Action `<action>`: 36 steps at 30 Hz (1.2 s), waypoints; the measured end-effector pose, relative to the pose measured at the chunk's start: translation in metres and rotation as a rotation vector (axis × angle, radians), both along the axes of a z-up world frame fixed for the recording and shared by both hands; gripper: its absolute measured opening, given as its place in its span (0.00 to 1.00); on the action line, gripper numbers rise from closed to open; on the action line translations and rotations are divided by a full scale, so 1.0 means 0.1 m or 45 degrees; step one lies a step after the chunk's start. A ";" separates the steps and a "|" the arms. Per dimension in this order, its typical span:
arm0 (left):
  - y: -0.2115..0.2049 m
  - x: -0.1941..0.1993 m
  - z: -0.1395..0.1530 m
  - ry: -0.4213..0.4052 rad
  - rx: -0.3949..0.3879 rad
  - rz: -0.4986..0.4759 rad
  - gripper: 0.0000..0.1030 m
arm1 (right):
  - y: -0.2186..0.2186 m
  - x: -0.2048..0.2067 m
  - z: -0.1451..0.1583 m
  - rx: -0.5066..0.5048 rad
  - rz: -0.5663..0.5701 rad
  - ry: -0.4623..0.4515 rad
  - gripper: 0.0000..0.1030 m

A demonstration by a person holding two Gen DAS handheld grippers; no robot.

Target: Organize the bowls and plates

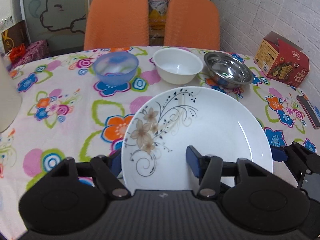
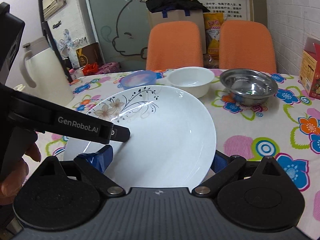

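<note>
now both claws, left & right, grip plate.

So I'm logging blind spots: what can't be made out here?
- Plate near rim: both views, hidden behind gripper bodies.
- Whether either grip has closed on it: unclear.
- Phone: left view, blurred near the edge.
- Blue bowl: right view, partly behind the plate.
- Box: right view, cropped by the edge.

Even, bright indoor light; glare streaks on the plate; strong fisheye bending and dark corners at frame edges.
</note>
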State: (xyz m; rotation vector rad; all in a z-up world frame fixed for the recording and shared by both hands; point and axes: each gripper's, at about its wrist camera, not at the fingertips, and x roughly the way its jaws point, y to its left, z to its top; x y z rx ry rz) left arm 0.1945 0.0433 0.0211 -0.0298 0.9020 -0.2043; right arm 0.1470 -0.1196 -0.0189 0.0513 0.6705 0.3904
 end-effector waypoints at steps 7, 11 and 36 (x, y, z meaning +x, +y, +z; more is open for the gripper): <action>0.62 -0.62 -0.05 -0.022 0.047 0.145 0.52 | 0.55 -0.37 -0.06 0.032 0.142 0.036 0.84; 0.82 -0.83 -0.17 0.005 0.013 0.177 0.52 | 0.72 -0.52 -0.12 0.013 0.178 0.060 0.84; 0.84 -0.94 -0.12 -0.145 0.002 0.170 0.67 | 0.74 -0.65 -0.22 -0.135 0.148 0.019 0.83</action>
